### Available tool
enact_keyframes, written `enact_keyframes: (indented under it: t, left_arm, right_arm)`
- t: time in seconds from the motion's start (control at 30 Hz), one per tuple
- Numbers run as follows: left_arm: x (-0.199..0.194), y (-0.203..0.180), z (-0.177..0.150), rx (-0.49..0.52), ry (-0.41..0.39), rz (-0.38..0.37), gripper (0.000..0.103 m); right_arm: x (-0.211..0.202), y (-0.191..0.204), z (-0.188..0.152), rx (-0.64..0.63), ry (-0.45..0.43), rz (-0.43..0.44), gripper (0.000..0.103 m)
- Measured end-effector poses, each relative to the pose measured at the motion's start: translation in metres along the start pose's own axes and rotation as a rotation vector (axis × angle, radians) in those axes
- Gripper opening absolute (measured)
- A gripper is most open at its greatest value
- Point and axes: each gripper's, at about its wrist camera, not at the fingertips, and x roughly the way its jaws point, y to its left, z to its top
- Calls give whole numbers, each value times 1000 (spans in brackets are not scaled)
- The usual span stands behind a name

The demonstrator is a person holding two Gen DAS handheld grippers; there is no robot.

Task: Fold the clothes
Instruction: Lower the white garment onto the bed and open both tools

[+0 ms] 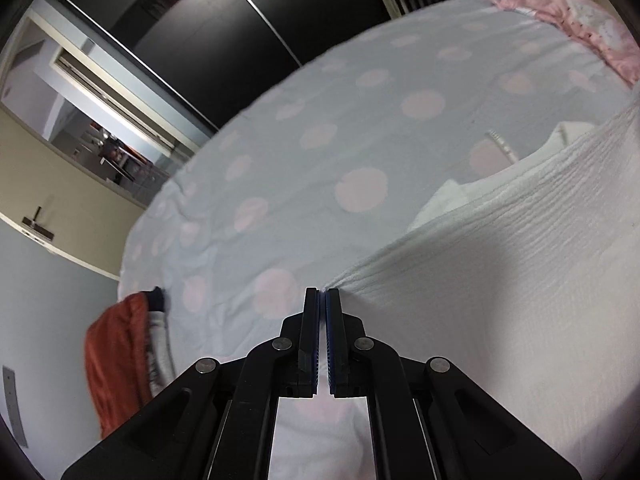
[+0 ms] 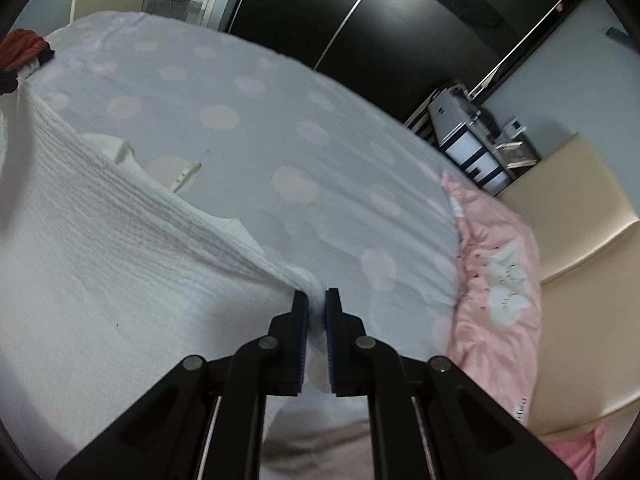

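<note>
A white crinkle-textured garment (image 1: pixel 520 248) is held stretched above the bed. My left gripper (image 1: pixel 322 292) is shut on one corner of it, the cloth running off to the right. In the right wrist view my right gripper (image 2: pixel 316 294) is shut on the other corner of the white garment (image 2: pixel 120 240), which runs off to the left. Its far part lies on the bed, with a neck label (image 2: pixel 186 174) showing.
The bed has a pale blue sheet with pink dots (image 1: pixel 320 140). A pink quilt (image 2: pixel 496 280) lies at the right side. An orange and white garment (image 1: pixel 120 360) hangs at the bed's left edge. A dark wardrobe (image 2: pixel 400 12) stands beyond the bed.
</note>
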Motion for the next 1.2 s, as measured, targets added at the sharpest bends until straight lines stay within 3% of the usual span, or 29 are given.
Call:
enact_keyframes:
  t: [0.27, 0.4, 0.57, 0.63, 0.7, 0.83, 1.03, 1.2]
  left_arm:
    - [100, -20, 21, -12, 91, -56, 3]
    - [126, -28, 23, -26, 99, -69, 4]
    - [136, -27, 21, -128, 70, -93, 7]
    - [136, -27, 20, -151, 73, -101, 7]
    - [132, -26, 21, -152, 90, -115, 15]
    - [106, -10, 22, -211, 82, -113, 31]
    - [48, 26, 9, -347, 58, -117, 32]
    - [2, 35, -29, -452, 85, -145, 32]
  right_arm:
    - [106, 15, 5, 41, 116, 49, 8]
    - [129, 18, 1, 70, 134, 84, 8]
    - [140, 14, -4, 121, 143, 120, 10]
    - [141, 9, -5, 151, 152, 148, 11]
    - [139, -1, -4, 213, 169, 183, 15]
    - [123, -30, -6, 374, 179, 249, 32]
    - [77, -65, -26, 537, 159, 259, 35]
    - [30, -59, -67, 630, 147, 349, 35]
